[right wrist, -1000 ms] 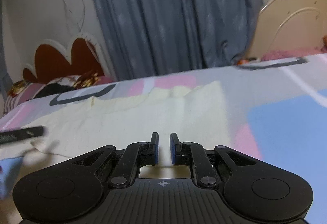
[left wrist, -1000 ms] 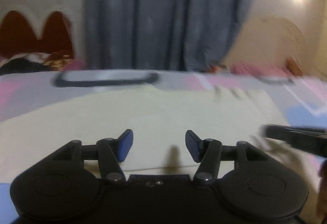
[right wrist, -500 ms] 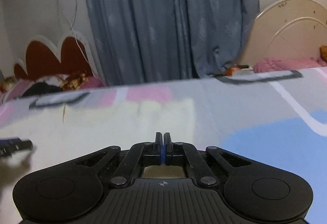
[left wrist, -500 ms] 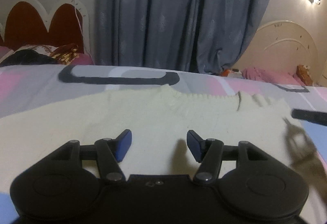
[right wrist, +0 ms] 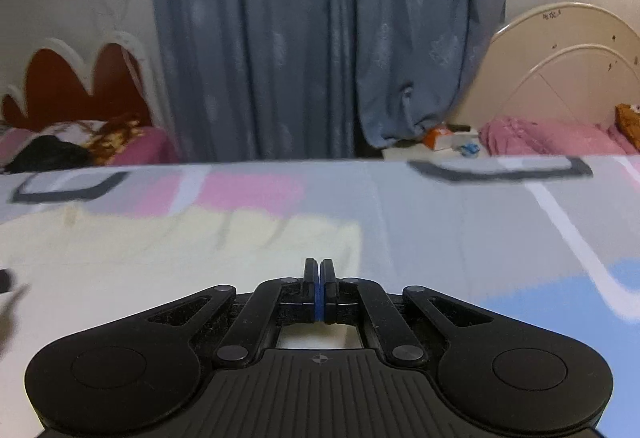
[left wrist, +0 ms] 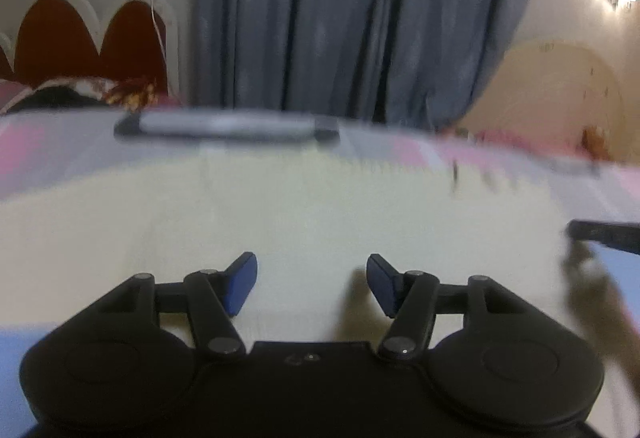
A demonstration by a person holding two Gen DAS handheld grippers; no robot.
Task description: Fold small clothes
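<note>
A pale cream knit garment [left wrist: 304,214] lies spread flat on the patterned bed cover; it also shows in the right wrist view [right wrist: 168,250]. My left gripper [left wrist: 311,280] is open and empty, low over the garment's near part. My right gripper [right wrist: 319,278] is shut with nothing visible between the pads, above the garment near its right edge. The right gripper's tip shows at the right edge of the left wrist view [left wrist: 604,232]. The left wrist view is blurred.
The bed cover [right wrist: 500,238] has pink, grey, blue and white patches. Blue curtains [right wrist: 320,38] hang behind. A red scalloped headboard [right wrist: 76,86] stands at the left and a cream headboard [right wrist: 560,74] with pink bedding at the right.
My right gripper closed from slightly open to fully shut and moved toward the garment's right side. My left gripper stayed open and shifted over the garment.
</note>
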